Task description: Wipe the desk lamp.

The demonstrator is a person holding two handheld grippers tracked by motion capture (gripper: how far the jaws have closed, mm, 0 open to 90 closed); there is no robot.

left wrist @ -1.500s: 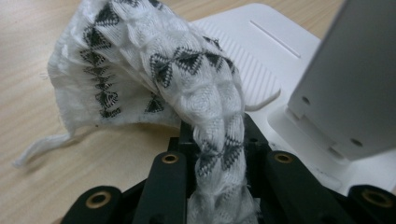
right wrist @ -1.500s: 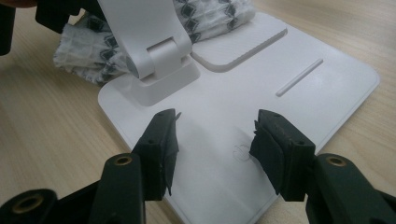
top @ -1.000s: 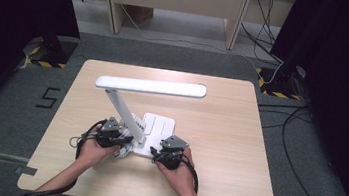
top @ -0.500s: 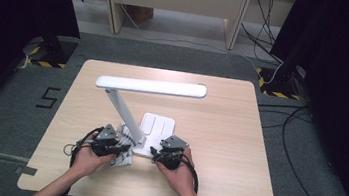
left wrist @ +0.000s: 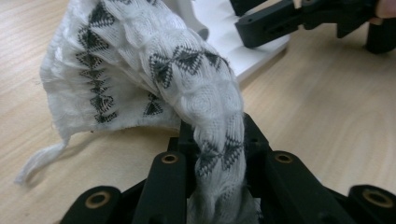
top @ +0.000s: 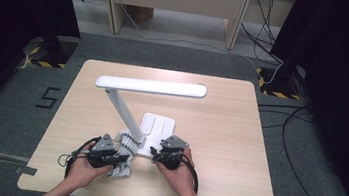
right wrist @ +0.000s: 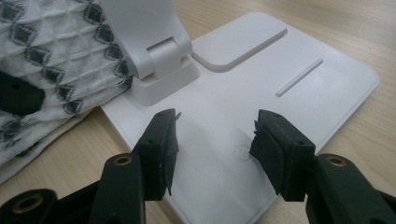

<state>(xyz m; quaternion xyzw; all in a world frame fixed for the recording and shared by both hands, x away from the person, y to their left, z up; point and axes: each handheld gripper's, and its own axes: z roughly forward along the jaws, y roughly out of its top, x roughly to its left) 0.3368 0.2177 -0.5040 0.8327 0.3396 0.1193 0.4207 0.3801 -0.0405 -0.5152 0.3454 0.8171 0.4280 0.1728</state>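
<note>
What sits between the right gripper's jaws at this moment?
In the right gripper view, the right gripper stands open over the white lamp base; between the jaws lies only the base's bare surface with its small power symbol.

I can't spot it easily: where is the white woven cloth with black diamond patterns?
In the high view, the white patterned cloth lies near the table's front edge, left of the white lamp base, pinched in the left gripper.
</note>
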